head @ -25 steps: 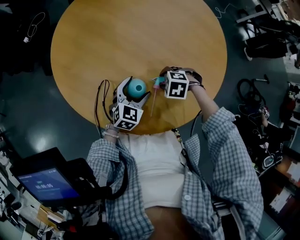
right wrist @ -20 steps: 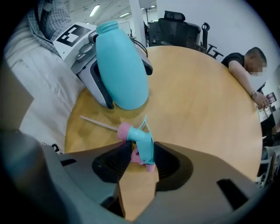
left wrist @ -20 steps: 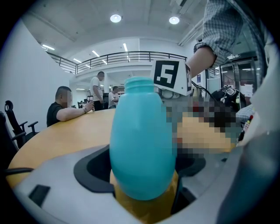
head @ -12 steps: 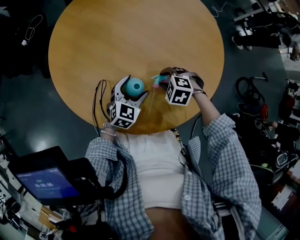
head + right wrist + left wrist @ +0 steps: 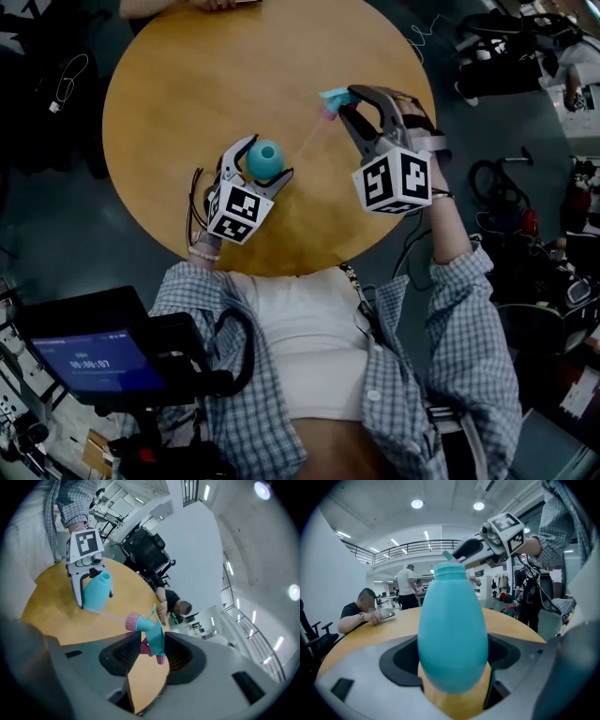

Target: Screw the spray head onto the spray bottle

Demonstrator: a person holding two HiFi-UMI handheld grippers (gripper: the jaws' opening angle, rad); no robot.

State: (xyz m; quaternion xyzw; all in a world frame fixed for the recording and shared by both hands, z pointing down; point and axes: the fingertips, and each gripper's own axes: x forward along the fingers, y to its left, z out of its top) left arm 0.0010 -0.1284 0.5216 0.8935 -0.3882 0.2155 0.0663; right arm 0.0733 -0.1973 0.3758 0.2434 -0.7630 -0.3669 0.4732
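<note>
Raised high off the table (image 5: 169,75), the spray head (image 5: 331,97) is being gripped by the right gripper (image 5: 345,101), whose jaws have just been closing on it. The bottle (image 5: 266,156) is being held by the left gripper (image 5: 263,165), awaiting alignment.

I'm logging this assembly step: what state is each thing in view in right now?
spray bottle: held in the left claw, no head on it yet.
spray head: held in the right claw, off the bottle, dip tube exposed.
left claw: shut on the spray bottle.
right claw: jaws have just been closing, shut on the spray head.
</note>
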